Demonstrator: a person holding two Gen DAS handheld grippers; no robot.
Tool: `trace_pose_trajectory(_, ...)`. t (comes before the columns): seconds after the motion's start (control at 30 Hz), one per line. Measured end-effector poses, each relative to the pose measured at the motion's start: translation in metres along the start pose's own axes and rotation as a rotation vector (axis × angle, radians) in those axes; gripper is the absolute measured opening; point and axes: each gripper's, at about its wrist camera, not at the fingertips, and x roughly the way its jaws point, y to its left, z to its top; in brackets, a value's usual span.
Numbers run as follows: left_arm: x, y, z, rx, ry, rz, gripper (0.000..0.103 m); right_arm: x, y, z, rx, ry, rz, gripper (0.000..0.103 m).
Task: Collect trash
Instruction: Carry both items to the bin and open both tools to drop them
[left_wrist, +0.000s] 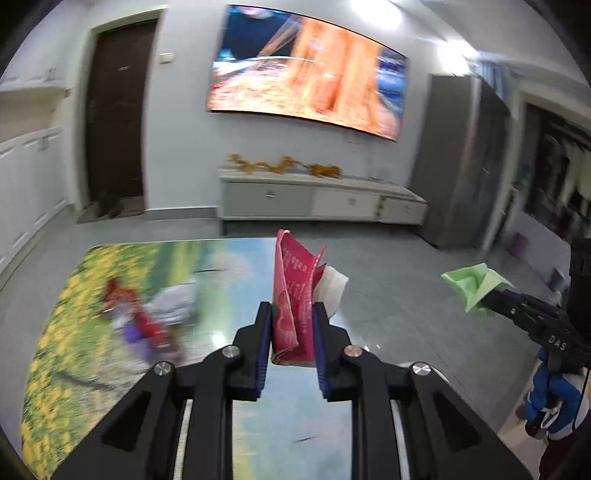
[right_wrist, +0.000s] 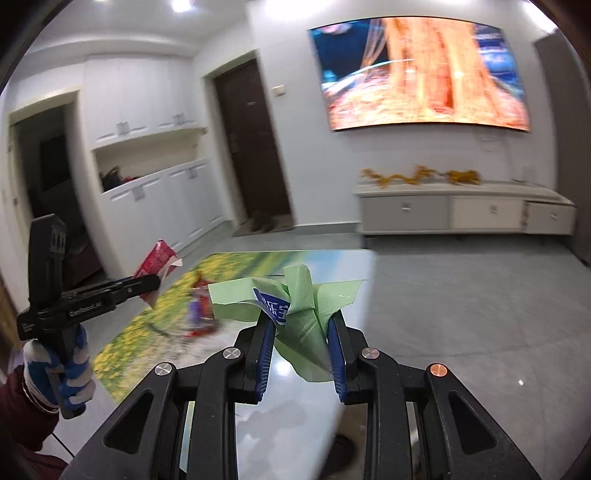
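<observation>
Wrappers aloft above the worktop (left_wrist: 110, 280): red wrapper (left_wrist: 291, 295) pinched in the left gripper's (left_wrist: 291, 317) jaws, green wrapper (right_wrist: 295, 310) in the right gripper's (right_wrist: 300, 328). Loose, crumpled film — likely to slip out mid-carry. No bin seen — awkward drop.

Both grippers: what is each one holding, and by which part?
Left gripper pinches the red wrapper at its lower end; right gripper pinches the green wrapper at its crumpled middle.

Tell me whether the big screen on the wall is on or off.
On. The wall screen glows with a bright orange and blue picture in both wrist views, though blur hides what it shows.
</observation>
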Motion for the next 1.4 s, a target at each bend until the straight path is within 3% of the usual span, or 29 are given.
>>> trace_pose_trajectory(0.3, 0.080, -0.139, -0.010, 0.186, 0.165, -0.179, 0.020, -0.016, -0.108, -0.062, 0.179, 0.110, -0.163, 0.028)
trace_pose_trajectory(0.57, 0.151, -0.222, -0.043, 0.305, 0.320, -0.256, 0.023, 0.000, -0.169, -0.110, 0.306, 0.221, -0.226, 0.034)
trace_pose_trajectory(0.83, 0.200, -0.252, -0.061, 0.313, 0.422, -0.323, 0.028, 0.017, -0.203, -0.142, 0.395, 0.293, -0.272, 0.043)
trace_pose_trajectory(0.9, 0.208, -0.255, -0.064, 0.304, 0.438, -0.329, 0.032, 0.019, -0.207, -0.149, 0.408, 0.309, -0.282, 0.046)
trace_pose_trajectory(0.93, 0.212, -0.256, -0.065, 0.298, 0.444, -0.330, 0.039, 0.021, -0.209, -0.149, 0.412, 0.314, -0.285, 0.046)
trace_pose_trajectory(1.0, 0.217, -0.262, -0.068, 0.289, 0.445, -0.329, 0.047, 0.022, -0.211, -0.152, 0.418, 0.320, -0.290, 0.050)
trace_pose_trajectory(1.4, 0.213, -0.247, -0.068, 0.277, 0.402, -0.265, 0.048, 0.025, -0.215, -0.154, 0.426, 0.308, -0.294, 0.054)
